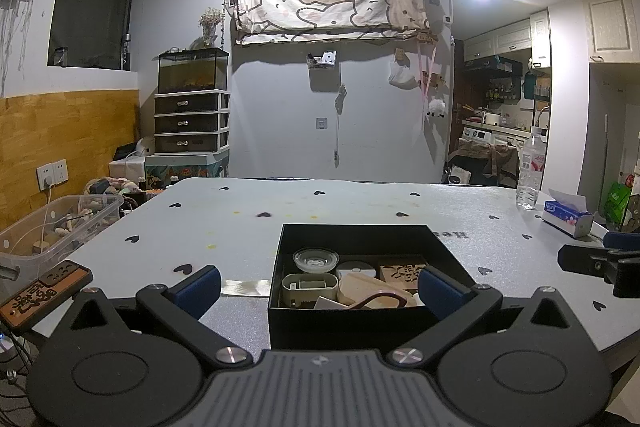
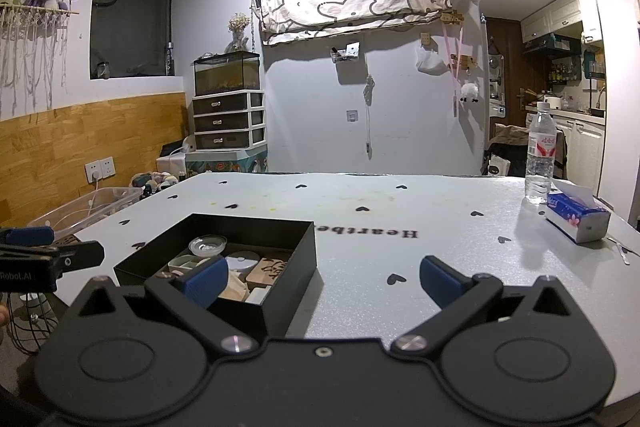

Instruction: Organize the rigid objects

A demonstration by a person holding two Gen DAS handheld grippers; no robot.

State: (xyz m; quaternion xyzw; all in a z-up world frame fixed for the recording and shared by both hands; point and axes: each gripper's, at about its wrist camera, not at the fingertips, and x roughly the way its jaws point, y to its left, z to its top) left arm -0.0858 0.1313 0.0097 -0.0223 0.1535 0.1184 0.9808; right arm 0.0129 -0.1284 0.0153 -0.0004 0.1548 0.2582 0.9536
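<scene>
While both tools hang above the near edge of the table (image 1: 360, 203), the black box (image 1: 360, 323) sits on the near part of that table, open at the top. Inside it: a clear round dish (image 1: 316, 259) at the far left, a beige compartmented case (image 1: 308, 287) just nearer, a white round container (image 1: 356, 270) in the middle, a carved wooden block (image 1: 402, 273) at the right, and a pale wooden piece (image 1: 370, 293) at the near side, lying against its neighbours. A flat brown carved plaque (image 1: 42, 291) lies at the table's near left corner, well apart from the box.

Left tool (image 1: 318, 289): fingers spread wide, nothing between the blue pads; the box lies between and beyond them in the left wrist view. Right tool (image 2: 320, 281): also spread wide, empty, over bare table just right of the box (image 2: 224, 259).

Farther out: a water bottle (image 2: 540, 157) stands upright at the far right of the table, a tissue pack (image 2: 578, 215) just nearer to it. A clear plastic bin (image 1: 52, 227) sits off the table's left edge. The printed word on the table reads upside down beyond the box.
</scene>
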